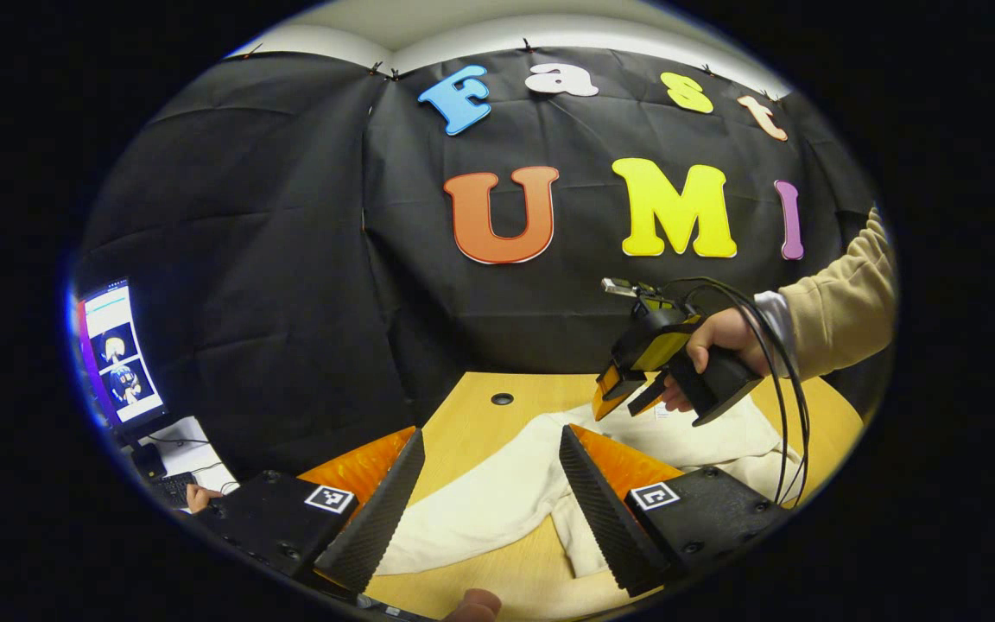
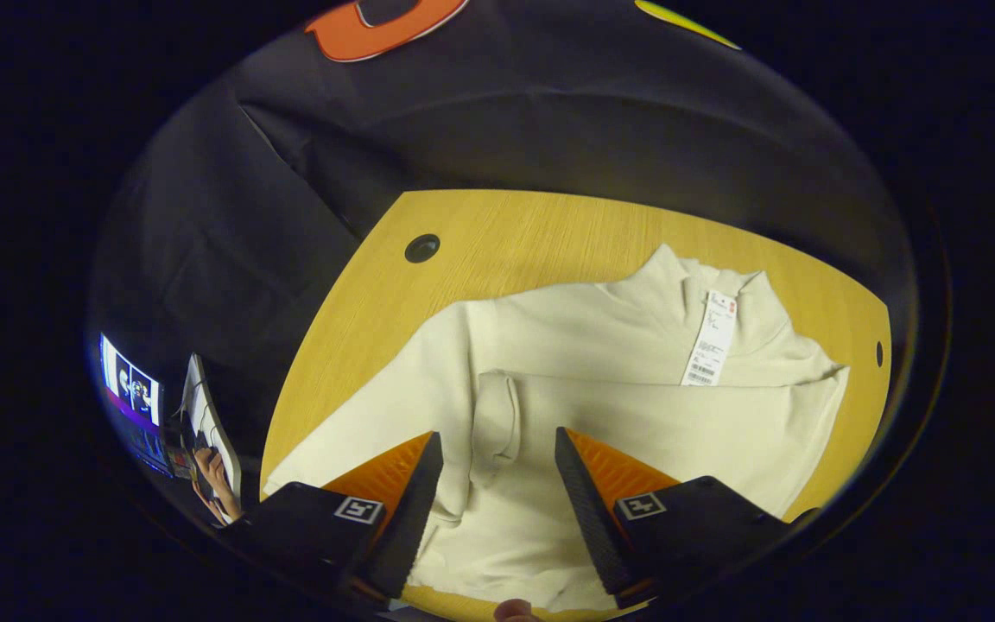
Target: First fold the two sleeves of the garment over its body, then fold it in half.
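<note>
left gripper view – low, faces booth wall | right gripper view – higher, tilted down | shared: table, garment

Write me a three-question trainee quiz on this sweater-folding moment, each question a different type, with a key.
1. True or false: one sleeve already lies folded across the body of the sweater.
2. Multiple choice: the paper tag sits A) near the collar, B) on the bottom hem, C) on the bare table.
3. Fill in: both the left tongs and the right tongs are ____ and grip nothing.

Key: 1 true; 2 A; 3 open. In the left gripper view the other sleeve lies stretched out on the table, not yet folded, and the right tongs hang above the sweater in a hand.
</note>
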{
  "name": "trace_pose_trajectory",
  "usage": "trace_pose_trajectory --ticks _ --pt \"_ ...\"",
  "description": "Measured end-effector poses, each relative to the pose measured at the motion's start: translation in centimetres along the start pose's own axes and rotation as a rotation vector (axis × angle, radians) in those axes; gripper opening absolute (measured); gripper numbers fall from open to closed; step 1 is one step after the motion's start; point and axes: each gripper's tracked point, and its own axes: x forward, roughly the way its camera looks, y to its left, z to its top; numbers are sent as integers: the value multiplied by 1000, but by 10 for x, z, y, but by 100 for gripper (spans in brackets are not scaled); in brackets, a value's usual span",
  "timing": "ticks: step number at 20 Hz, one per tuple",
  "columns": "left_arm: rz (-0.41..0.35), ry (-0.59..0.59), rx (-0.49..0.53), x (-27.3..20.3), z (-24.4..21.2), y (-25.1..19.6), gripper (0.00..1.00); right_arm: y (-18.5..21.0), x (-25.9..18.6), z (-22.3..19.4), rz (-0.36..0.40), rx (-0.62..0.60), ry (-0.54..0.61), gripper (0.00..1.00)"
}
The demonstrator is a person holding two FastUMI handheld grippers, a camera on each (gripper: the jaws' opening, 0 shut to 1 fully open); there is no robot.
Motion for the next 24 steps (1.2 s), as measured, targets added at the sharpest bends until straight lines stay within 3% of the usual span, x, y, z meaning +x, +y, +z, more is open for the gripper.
trace_pose_trajectory --ticks 1,6,11,16,24 --pt "0 -1 -2 2 2 -3 100 -7 -15 7 -7 -13 -34 91" --pt "-14 3 -12 8 2 -15 100 -51 -92 24 -32 -6 -183 94" --pt "29 32 -37 16 -3 -13 100 -108 -157 18 -69 68 -274 94" --pt "160 101 -70 25 -29 22 100 -163 -223 4 -127 103 -403 94" --pt "385 259 -97 30 -105 112 100 -229 -330 -25 -297 138 -625 95"
